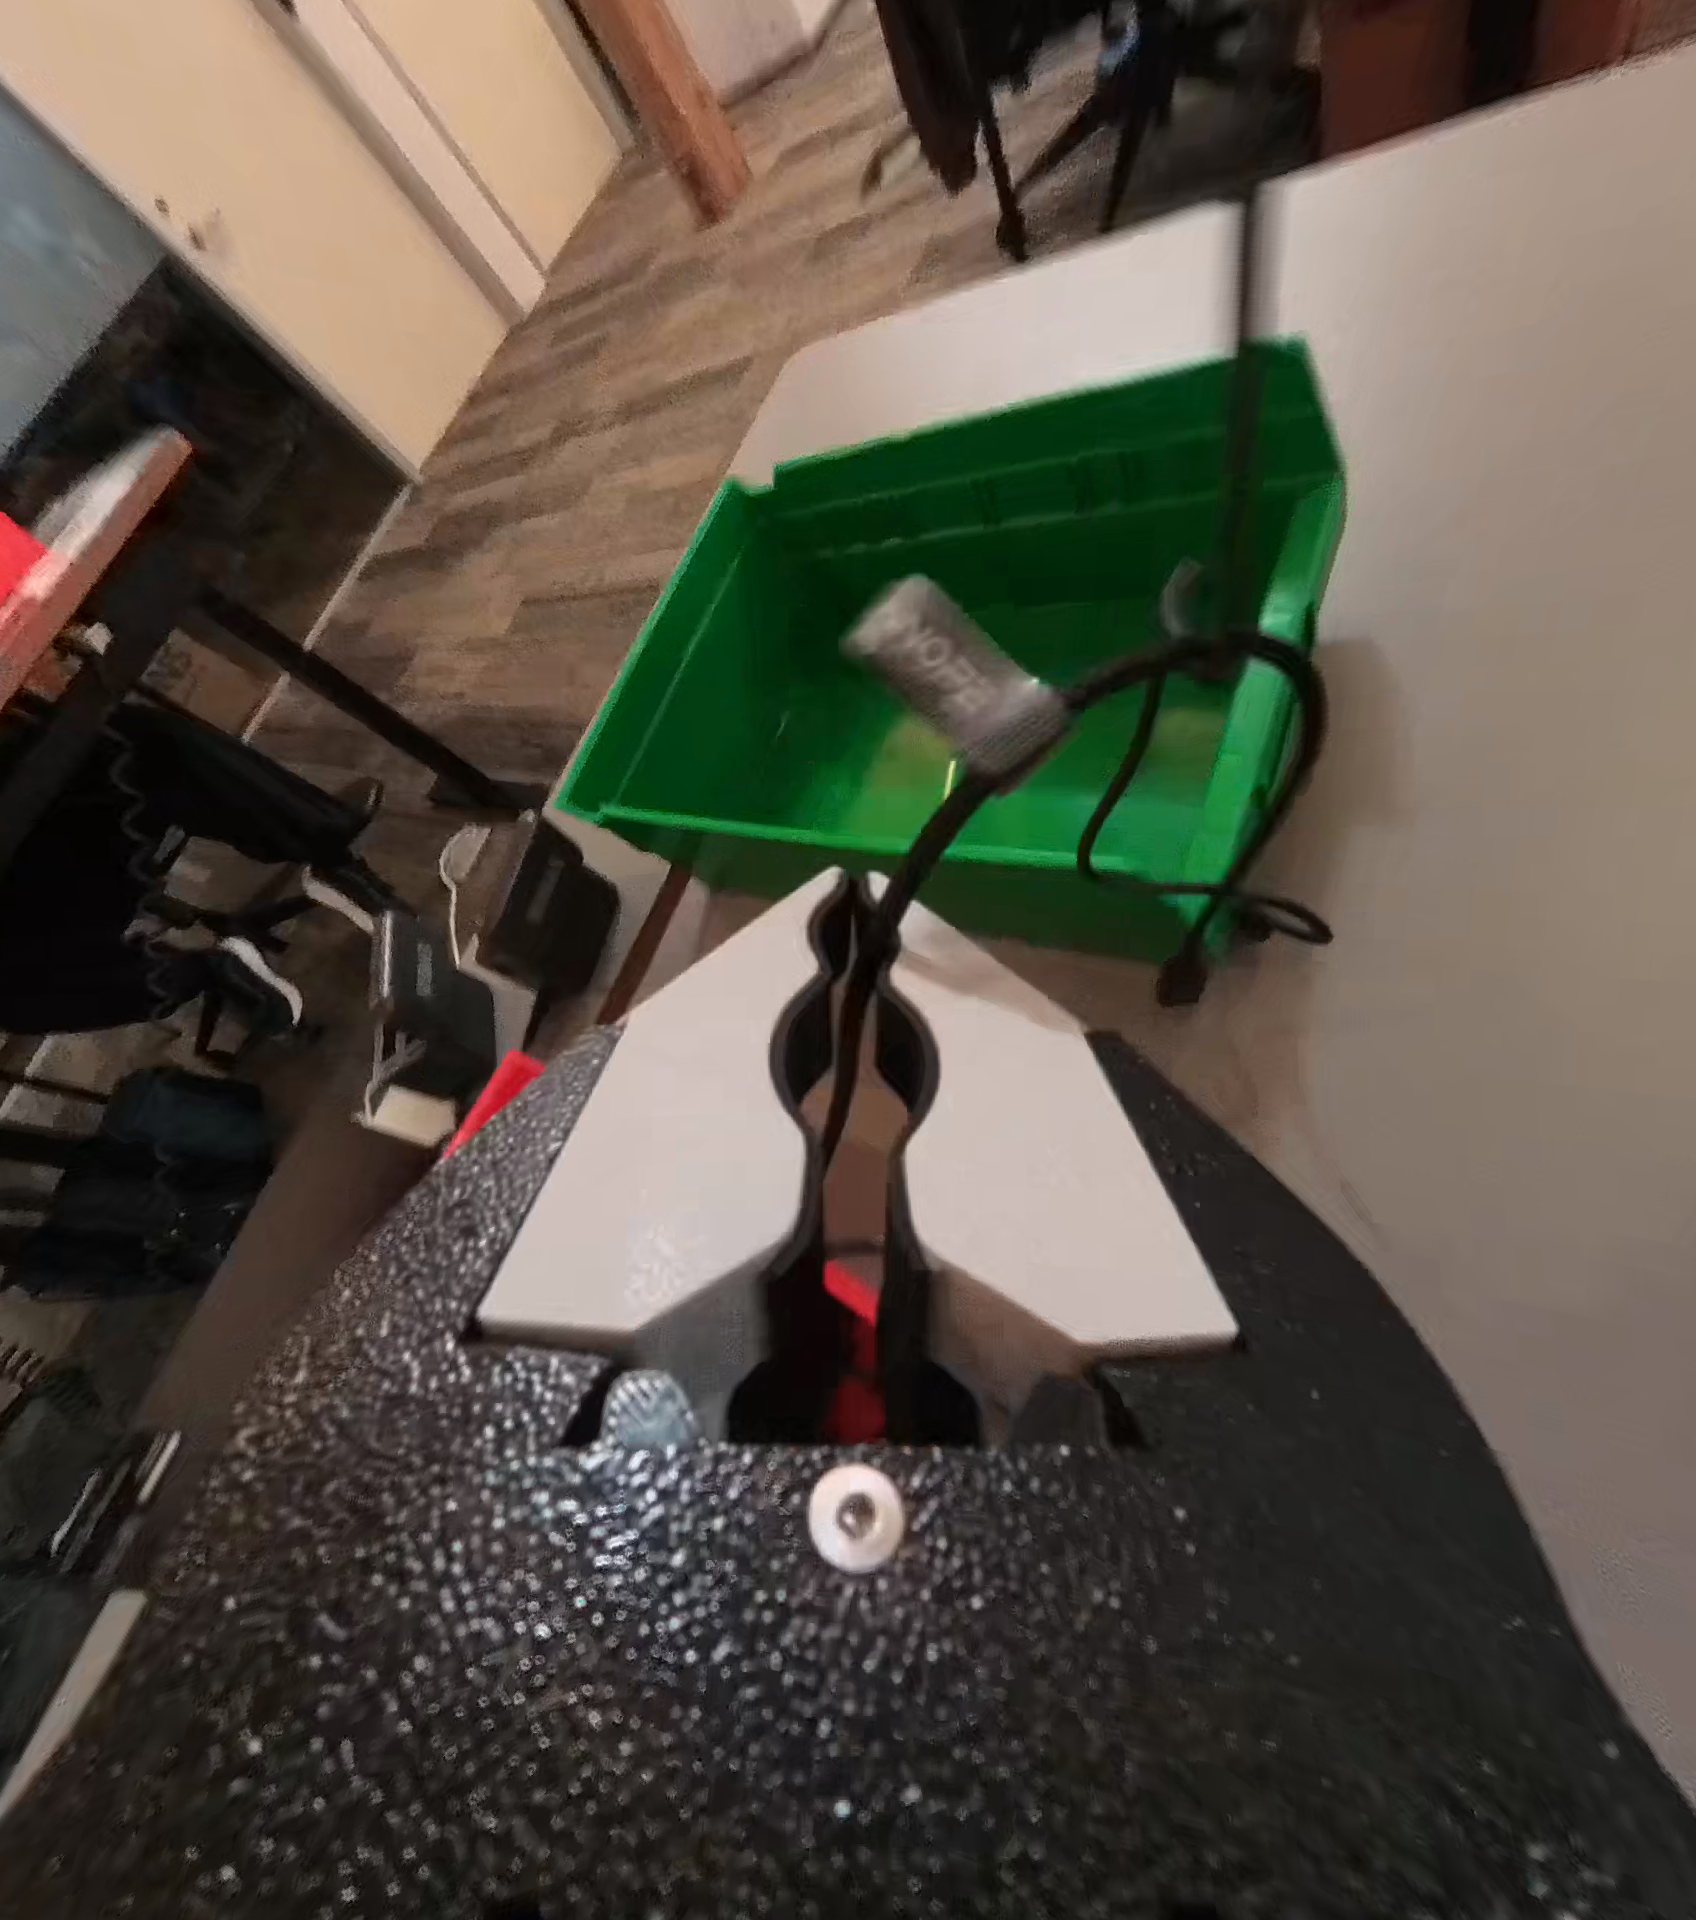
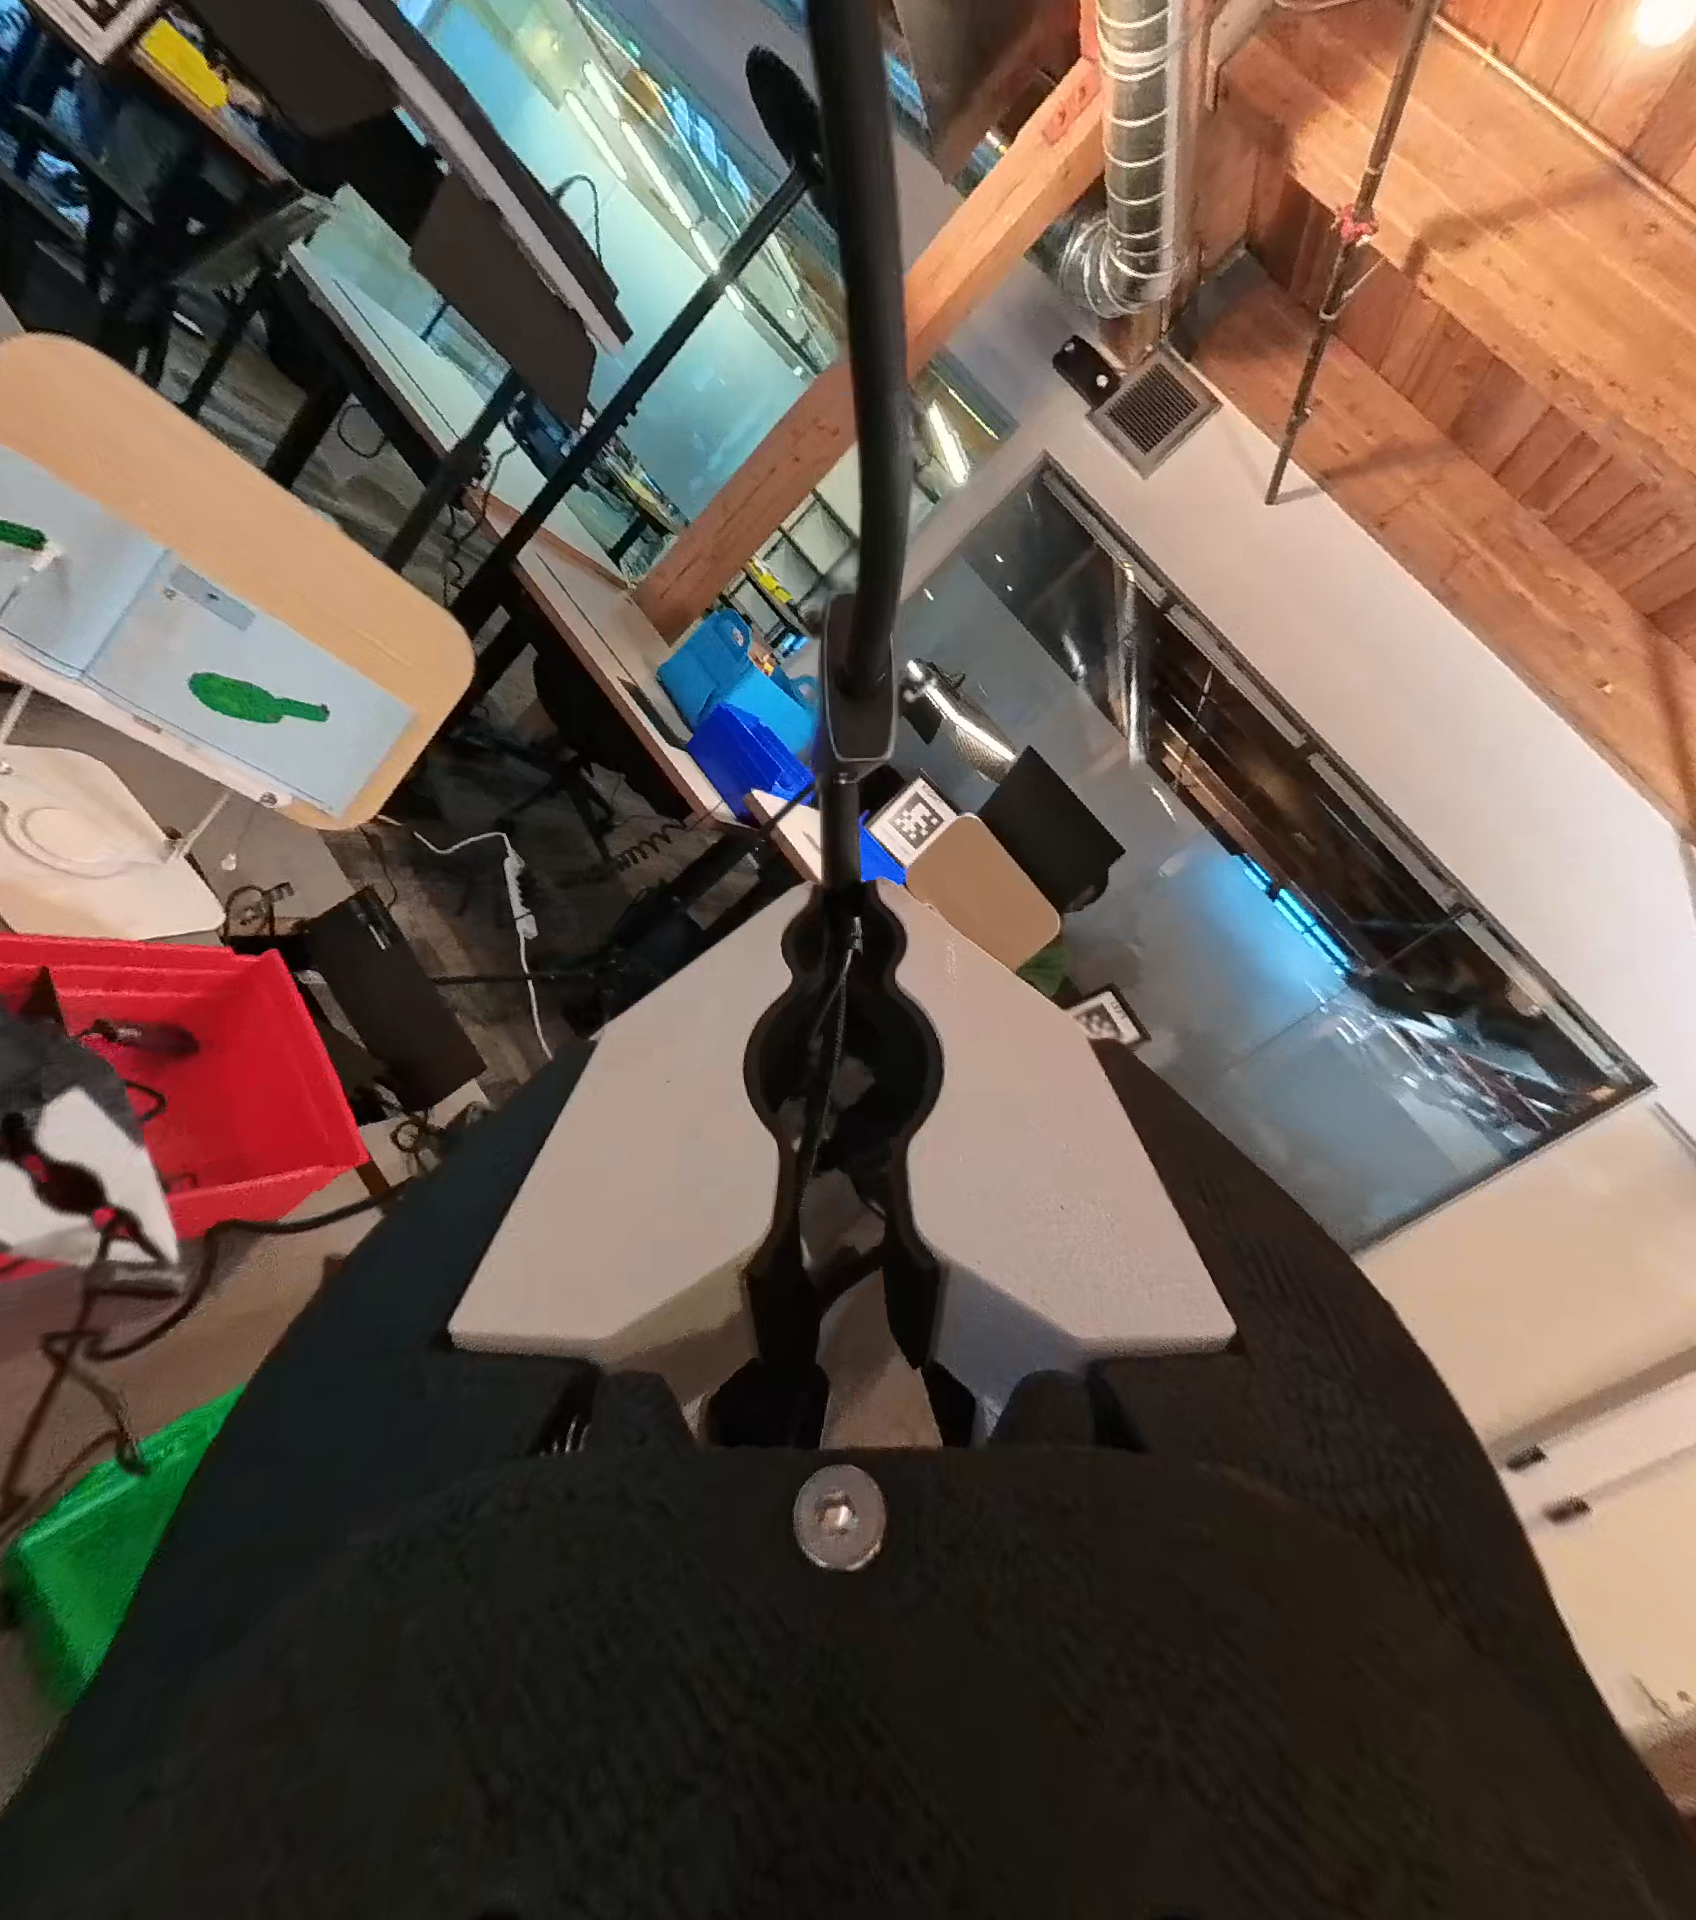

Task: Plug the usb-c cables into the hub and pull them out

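Observation:
In the left wrist view my left gripper (image 1: 854,904) is shut on a thin black cable (image 1: 911,842). This cable runs up to a small grey hub (image 1: 958,675), held in the air over a green bin (image 1: 719,665). Another black cable (image 1: 1306,707) loops from the hub's far end down to a loose plug (image 1: 1182,977) on the white table. In the right wrist view my right gripper (image 2: 839,899) is shut on a black cable just below its plug (image 2: 859,707). A thicker black cable (image 2: 870,312) rises out of frame. The left gripper (image 2: 44,1184) shows at the left.
A white table (image 1: 1550,831) carries the green bin, which also shows in the right wrist view (image 2: 96,1538). A red bin (image 2: 231,1081) with cables stands beside it. A straight black cable (image 1: 1244,416) rises behind the green bin. Desks, chairs and bags lie beyond the table edge. Some 45 centimeters of space lies between my two pairs of fingers.

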`<action>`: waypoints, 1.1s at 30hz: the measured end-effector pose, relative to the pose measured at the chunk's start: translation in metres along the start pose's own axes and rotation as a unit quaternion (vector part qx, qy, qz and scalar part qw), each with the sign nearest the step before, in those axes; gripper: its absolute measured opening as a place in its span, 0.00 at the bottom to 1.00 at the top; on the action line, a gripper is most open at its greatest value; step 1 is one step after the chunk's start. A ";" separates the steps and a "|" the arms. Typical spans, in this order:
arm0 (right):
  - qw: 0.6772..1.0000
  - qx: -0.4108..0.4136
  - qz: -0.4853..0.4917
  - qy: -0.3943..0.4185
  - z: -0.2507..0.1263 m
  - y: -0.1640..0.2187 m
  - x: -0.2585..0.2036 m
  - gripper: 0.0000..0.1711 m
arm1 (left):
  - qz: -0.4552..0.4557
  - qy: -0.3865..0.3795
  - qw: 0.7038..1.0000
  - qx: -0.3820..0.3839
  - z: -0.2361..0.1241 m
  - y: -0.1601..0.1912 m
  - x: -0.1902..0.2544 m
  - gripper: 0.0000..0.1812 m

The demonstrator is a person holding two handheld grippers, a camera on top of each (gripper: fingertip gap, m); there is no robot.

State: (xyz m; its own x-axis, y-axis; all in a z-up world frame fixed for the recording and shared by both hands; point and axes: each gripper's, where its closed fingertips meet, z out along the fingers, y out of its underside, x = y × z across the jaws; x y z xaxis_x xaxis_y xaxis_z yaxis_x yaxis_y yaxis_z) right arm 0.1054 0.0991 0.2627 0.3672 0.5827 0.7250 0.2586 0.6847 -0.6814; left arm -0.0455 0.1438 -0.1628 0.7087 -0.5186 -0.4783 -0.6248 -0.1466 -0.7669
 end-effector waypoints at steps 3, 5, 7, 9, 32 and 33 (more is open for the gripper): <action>1.000 -0.027 0.002 0.014 -0.016 0.021 0.006 0.02 | -0.041 0.002 0.997 0.062 -0.019 -0.017 -0.004 0.00; 0.998 -0.057 0.005 0.031 -0.030 0.045 0.014 0.02 | -0.082 -0.031 0.991 0.103 -0.045 -0.018 -0.024 0.00; 0.995 -0.086 0.015 0.049 -0.047 0.072 0.024 0.02 | -0.133 -0.061 0.980 0.131 -0.075 -0.004 -0.049 0.00; 0.990 -0.119 0.013 0.077 -0.066 0.099 0.037 0.02 | -0.185 -0.086 0.970 0.136 -0.102 0.023 -0.072 0.00; 0.990 -0.105 0.053 0.074 -0.065 0.111 0.044 0.02 | -0.227 -0.132 0.965 0.001 -0.176 0.035 -0.063 0.72; 0.990 -0.102 0.055 0.074 -0.063 0.108 0.046 0.02 | -0.197 -0.131 0.972 0.007 -0.173 0.014 -0.055 0.74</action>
State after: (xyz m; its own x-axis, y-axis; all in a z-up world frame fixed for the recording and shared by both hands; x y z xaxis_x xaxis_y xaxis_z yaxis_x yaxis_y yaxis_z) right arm 0.2060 0.1724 0.2157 0.5258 0.5676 0.6336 0.3804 0.5093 -0.7720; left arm -0.1504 0.0241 -0.0733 0.9522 -0.1916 -0.2379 -0.2851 -0.2779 -0.9173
